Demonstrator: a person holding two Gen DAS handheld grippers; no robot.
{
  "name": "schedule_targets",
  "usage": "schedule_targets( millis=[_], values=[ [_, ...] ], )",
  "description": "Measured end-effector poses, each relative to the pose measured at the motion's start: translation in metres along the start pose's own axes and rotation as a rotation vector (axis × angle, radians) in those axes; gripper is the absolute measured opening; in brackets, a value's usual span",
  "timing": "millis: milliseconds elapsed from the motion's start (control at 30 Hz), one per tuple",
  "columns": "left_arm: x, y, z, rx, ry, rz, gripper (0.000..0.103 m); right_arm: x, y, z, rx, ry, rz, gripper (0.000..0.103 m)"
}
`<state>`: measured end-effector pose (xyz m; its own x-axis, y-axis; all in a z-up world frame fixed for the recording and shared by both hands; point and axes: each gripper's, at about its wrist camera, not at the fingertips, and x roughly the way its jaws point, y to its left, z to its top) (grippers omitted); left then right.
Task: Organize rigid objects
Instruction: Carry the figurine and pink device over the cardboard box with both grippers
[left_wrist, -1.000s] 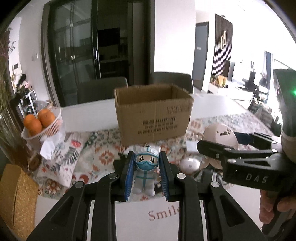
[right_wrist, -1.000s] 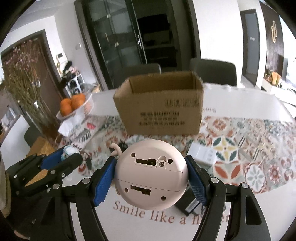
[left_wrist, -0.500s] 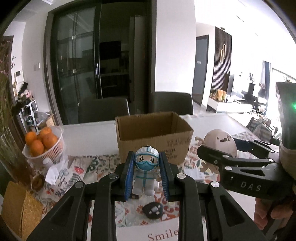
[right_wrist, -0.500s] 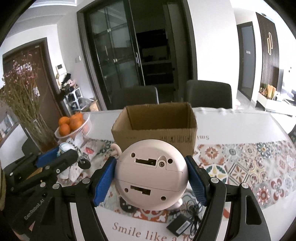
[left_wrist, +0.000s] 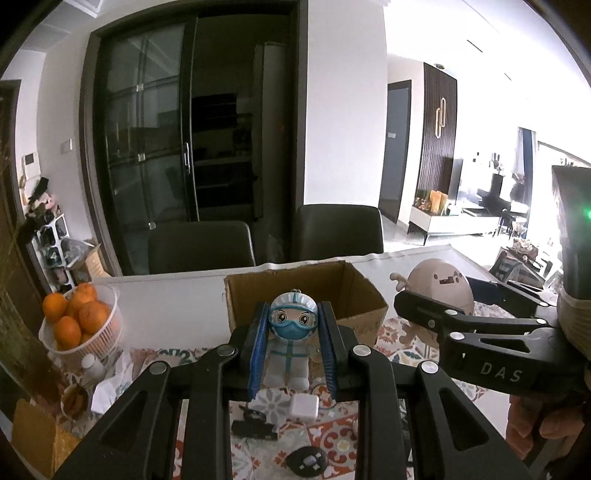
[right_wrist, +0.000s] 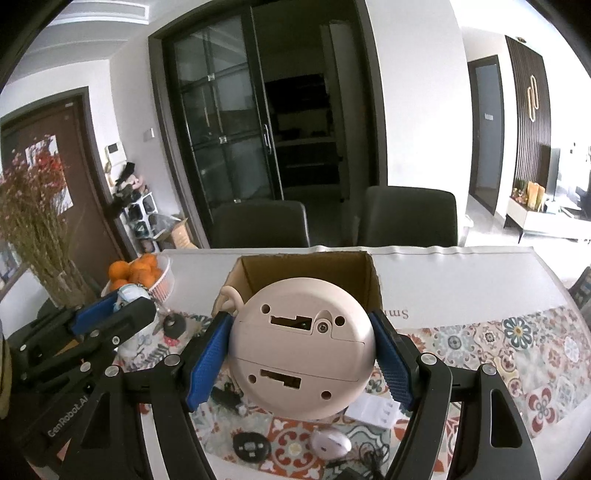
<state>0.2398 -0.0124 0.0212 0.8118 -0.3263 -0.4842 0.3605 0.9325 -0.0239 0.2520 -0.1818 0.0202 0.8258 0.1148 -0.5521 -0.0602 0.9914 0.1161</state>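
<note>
My left gripper (left_wrist: 293, 352) is shut on a small figurine in a white suit, blue mask and goggles (left_wrist: 291, 339), held in the air in front of an open cardboard box (left_wrist: 306, 295). My right gripper (right_wrist: 301, 354) is shut on a round pink toy (right_wrist: 301, 350), its flat underside facing the camera, held above the table before the same box (right_wrist: 306, 269). The pink toy also shows at the right in the left wrist view (left_wrist: 439, 286). The left gripper shows at the left in the right wrist view (right_wrist: 110, 314).
On the patterned cloth below lie a white charger (left_wrist: 303, 406), a black round fob (right_wrist: 251, 446), a white mouse (right_wrist: 330, 445), a white packet (right_wrist: 373, 408) and black cables. A basket of oranges (left_wrist: 75, 323) stands left. Two dark chairs stand behind the table.
Both grippers have risen from table level with their objects held. The box now sits lower in both views and its open inside shows.
</note>
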Motion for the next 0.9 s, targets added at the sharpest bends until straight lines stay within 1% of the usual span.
schedule_targets(
  millis=[200,567,700,900],
  values=[
    [0.019,0.004,0.019,-0.004,0.02,-0.014,0.027,0.018,-0.008,0.019,0.027,0.041,0.003,0.075],
    [0.064,0.018,0.05,-0.025,0.081,-0.033,0.027,0.045,-0.016,0.055,-0.012,0.054,-0.03,0.075],
    [0.081,0.021,0.059,-0.033,0.118,-0.043,0.027,0.064,-0.022,0.068,0.0,0.103,-0.017,0.075],
    [0.11,0.028,0.066,-0.046,0.18,-0.048,0.027,0.098,-0.032,0.074,0.025,0.198,0.003,0.075]
  ],
)
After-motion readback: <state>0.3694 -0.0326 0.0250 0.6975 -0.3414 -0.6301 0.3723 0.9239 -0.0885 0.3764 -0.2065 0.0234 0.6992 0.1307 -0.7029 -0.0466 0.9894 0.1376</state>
